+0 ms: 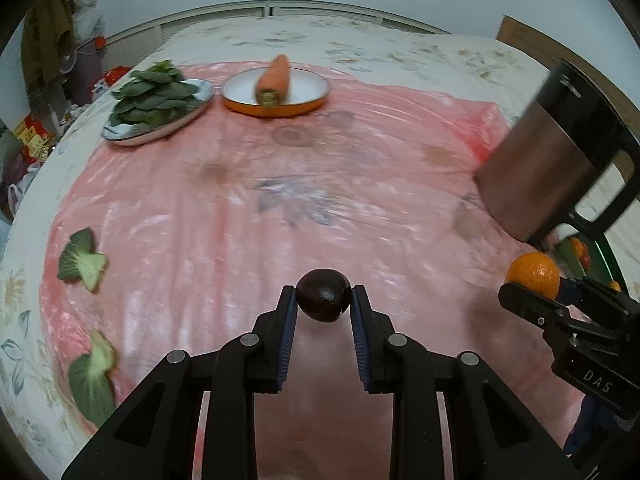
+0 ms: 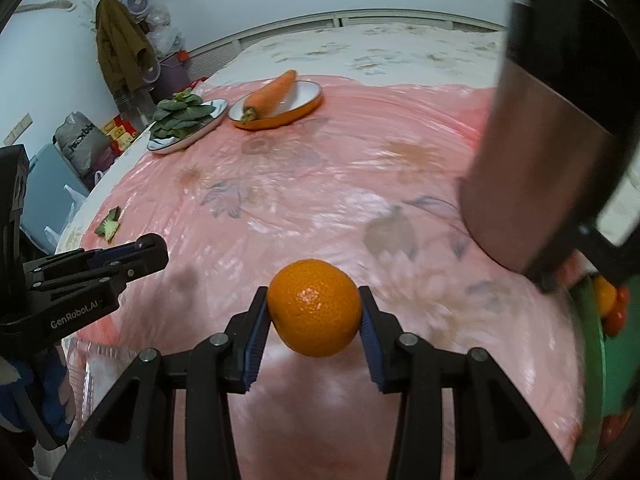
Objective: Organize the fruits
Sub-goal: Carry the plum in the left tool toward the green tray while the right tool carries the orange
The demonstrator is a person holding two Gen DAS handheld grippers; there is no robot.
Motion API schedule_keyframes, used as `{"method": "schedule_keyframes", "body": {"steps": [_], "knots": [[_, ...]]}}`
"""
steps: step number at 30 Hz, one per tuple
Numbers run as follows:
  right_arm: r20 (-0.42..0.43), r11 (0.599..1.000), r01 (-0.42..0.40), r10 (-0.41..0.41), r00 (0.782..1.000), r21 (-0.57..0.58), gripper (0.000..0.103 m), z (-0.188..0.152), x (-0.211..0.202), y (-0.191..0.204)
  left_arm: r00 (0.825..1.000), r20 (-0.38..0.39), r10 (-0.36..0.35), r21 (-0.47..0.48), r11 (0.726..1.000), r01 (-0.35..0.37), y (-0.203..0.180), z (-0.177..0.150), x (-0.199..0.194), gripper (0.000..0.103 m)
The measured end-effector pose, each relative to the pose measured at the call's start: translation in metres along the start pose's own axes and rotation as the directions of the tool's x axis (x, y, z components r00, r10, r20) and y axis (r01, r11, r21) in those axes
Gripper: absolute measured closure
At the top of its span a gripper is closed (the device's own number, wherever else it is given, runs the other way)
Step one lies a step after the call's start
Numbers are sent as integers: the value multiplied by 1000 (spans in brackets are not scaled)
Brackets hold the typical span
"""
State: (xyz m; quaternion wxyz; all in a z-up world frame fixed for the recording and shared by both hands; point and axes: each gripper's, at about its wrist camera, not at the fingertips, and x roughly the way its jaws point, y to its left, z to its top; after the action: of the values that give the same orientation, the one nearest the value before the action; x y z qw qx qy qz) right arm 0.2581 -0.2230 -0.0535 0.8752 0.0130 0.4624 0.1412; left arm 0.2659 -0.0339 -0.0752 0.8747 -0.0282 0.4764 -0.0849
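Two grips — left gripper (image 1: 324, 300) pinches plum (image 1: 324, 295), right gripper (image 2: 314, 314) orange (image 2: 314, 307).

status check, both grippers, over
Left gripper shut on dark fruit. Right gripper shut on orange. Metal jug near right, beside path.

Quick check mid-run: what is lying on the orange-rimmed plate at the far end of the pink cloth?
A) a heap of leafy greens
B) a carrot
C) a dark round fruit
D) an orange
B: the carrot lies alone on the orange-rimmed plate; the greens fill the neighbouring plate, and the orange and dark fruit are each held in a claw.
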Motion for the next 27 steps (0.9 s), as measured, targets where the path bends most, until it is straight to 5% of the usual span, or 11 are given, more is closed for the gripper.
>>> {"method": "schedule_keyframes", "body": {"steps": [10, 20, 27], "knots": [[-24, 992, 72, -70, 997, 100, 46, -42, -56, -62, 992, -58, -113, 147, 982, 120, -111, -18, -7, 80], [-42, 946, 211, -207, 977, 244, 46, -84, -123, -152, 952, -143, -271, 312, 901, 303, -242, -39, -16, 80], [-9, 907, 291, -303, 953, 303, 46, -83, -149, -214, 938, -143, -315, 383, 857, 346, -309, -26, -9, 80]]}}
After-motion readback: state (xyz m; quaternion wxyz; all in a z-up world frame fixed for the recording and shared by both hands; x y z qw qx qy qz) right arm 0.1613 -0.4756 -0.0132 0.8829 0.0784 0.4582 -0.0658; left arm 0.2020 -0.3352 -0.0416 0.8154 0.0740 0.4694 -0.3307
